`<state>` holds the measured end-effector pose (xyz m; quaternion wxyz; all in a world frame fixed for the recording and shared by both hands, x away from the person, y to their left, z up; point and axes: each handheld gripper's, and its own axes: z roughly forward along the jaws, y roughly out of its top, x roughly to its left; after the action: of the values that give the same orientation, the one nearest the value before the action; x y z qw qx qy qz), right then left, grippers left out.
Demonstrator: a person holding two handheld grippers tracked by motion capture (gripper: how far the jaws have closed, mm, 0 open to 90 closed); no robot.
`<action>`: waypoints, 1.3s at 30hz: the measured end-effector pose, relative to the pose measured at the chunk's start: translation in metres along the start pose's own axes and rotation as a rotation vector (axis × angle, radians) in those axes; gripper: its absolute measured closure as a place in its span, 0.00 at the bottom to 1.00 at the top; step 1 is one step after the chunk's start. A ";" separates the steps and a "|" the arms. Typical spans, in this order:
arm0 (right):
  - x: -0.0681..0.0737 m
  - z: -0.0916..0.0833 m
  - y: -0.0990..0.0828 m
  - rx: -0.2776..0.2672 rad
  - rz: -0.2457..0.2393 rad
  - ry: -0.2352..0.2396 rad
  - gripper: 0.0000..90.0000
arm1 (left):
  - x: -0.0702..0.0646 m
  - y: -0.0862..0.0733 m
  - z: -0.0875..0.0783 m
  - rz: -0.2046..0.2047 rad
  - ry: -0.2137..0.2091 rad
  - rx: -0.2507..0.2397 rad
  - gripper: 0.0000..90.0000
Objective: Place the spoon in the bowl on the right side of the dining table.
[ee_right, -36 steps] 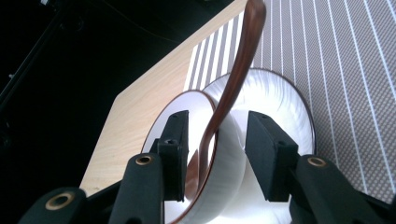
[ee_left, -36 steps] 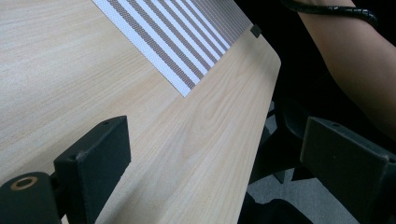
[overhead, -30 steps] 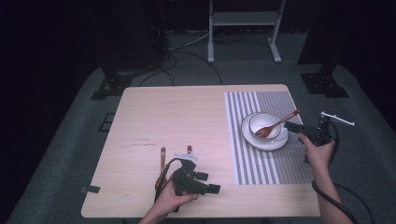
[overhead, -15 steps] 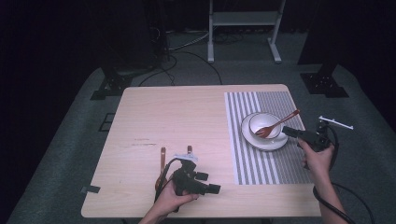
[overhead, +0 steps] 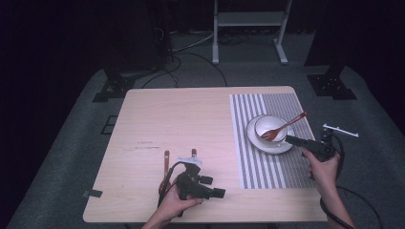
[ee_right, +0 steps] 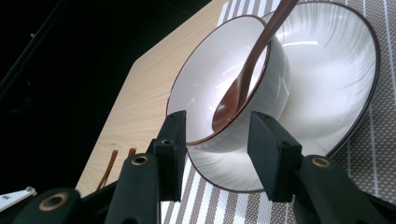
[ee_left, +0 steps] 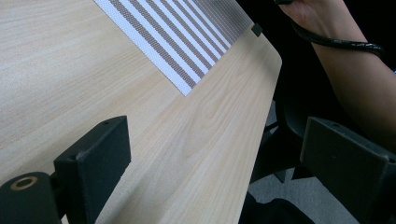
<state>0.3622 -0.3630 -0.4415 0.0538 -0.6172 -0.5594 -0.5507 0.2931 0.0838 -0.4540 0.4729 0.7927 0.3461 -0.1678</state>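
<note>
My right gripper (ee_right: 217, 156) has its jaws half apart, pressing on nothing, lined up just short of the bowl (ee_right: 219, 88), which sits on its plate (ee_right: 336, 93) with the wooden spoon (ee_right: 238, 84) leaning inside. My left gripper (overhead: 180, 155) rests wide open over bare table (ee_left: 187, 140).
</note>
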 end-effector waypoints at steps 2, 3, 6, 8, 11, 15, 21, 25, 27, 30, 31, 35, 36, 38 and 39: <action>0.000 -0.001 -0.002 0.003 -0.002 0.001 0.62 | 0.000 0.000 0.000 0.001 0.000 0.000 0.08; 0.001 -0.001 -0.003 0.002 -0.002 0.003 0.62 | 0.000 0.000 0.000 0.001 0.000 0.000 0.08; 0.002 -0.002 -0.007 0.005 -0.002 0.007 0.61 | 0.000 0.000 0.000 0.000 0.000 0.000 0.08; 0.002 -0.002 -0.009 0.008 -0.005 0.009 0.61 | 0.000 0.000 0.000 0.001 0.000 0.000 0.08; 0.002 -0.001 -0.013 0.014 -0.004 0.011 0.60 | 0.000 0.000 -0.001 0.000 0.001 0.000 0.08; 0.002 -0.001 -0.018 0.024 -0.007 0.011 0.60 | 0.000 0.000 -0.001 0.000 0.001 0.000 0.08; 0.003 0.000 -0.027 0.036 -0.008 0.020 0.59 | 0.000 0.000 -0.001 -0.002 0.001 -0.001 0.08; 0.004 0.000 -0.031 0.040 -0.006 0.027 0.59 | 0.000 0.000 -0.001 -0.003 0.002 -0.002 0.08; 0.005 0.000 -0.032 0.042 -0.008 0.027 0.59 | 0.000 0.000 -0.001 -0.004 0.002 -0.002 0.08; 0.006 0.000 -0.036 0.044 -0.012 0.033 0.58 | 0.000 0.000 -0.001 -0.003 0.003 -0.002 0.08; 0.007 0.000 -0.037 0.046 -0.014 0.032 0.58 | 0.000 0.000 -0.001 -0.004 0.003 -0.003 0.08; 0.007 0.000 -0.041 0.053 -0.010 0.037 0.58 | 0.000 0.000 -0.001 -0.004 0.004 -0.002 0.08; 0.007 0.001 -0.042 0.053 -0.010 0.038 0.58 | 0.000 0.000 -0.001 -0.003 0.004 -0.001 0.08; 0.007 0.001 -0.045 0.053 -0.010 0.043 0.58 | 0.000 0.000 -0.001 -0.003 0.003 -0.002 0.08; 0.007 0.001 -0.046 0.054 -0.008 0.048 0.58 | 0.000 0.000 -0.001 -0.004 0.003 -0.002 0.08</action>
<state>0.3267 -0.3410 -0.4620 0.0816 -0.6000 -0.5753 -0.5499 0.2933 0.0850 -0.4535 0.4727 0.7919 0.3485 -0.1673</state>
